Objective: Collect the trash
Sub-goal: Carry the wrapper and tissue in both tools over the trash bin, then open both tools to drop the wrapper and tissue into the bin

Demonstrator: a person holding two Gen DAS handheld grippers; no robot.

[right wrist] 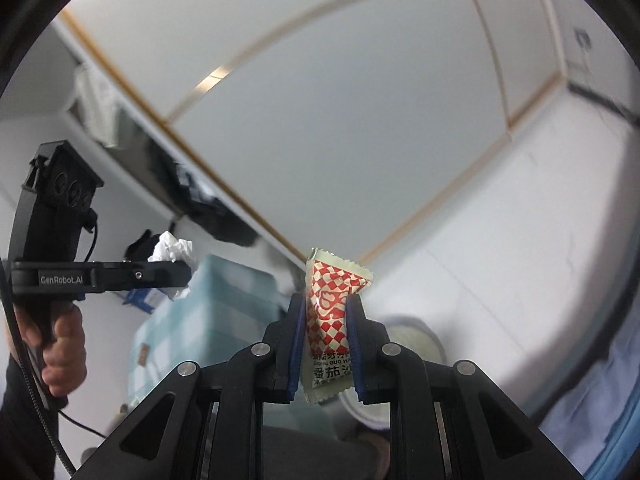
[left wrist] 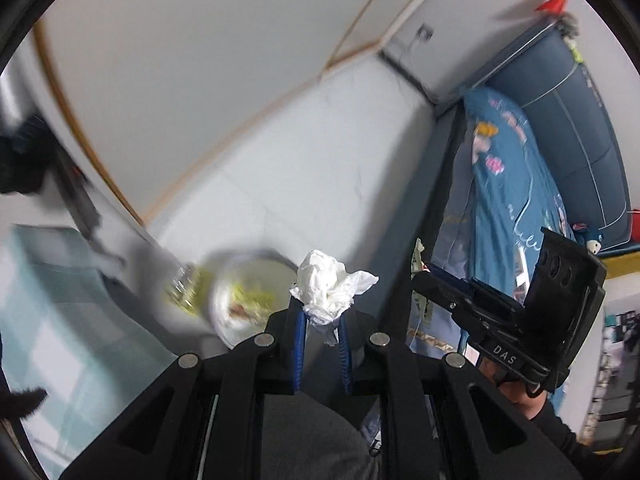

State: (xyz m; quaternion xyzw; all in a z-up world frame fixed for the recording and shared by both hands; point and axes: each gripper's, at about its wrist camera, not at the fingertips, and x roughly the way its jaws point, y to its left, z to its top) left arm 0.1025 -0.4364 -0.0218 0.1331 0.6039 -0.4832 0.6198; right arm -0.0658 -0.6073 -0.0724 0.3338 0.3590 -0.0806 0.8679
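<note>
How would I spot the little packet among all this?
Find the black right gripper filling the bottom of its own camera view. Pinched upright between its blue-padded jaws is the sauce packet: red-and-white checked, unlike the plain white crumpled tissue nearby.

left gripper (left wrist: pixel 322 320) clamped on crumpled tissue (left wrist: pixel 330 286), blurry bowl (left wrist: pixel 240 300) behind it, right gripper (left wrist: pixel 424 280) off to right, blue blanket (left wrist: pixel 508 184) beyond

Even, soft indoor light; backgrounds smeared by motion blur, with strong fisheye bending and dark corners.
</note>
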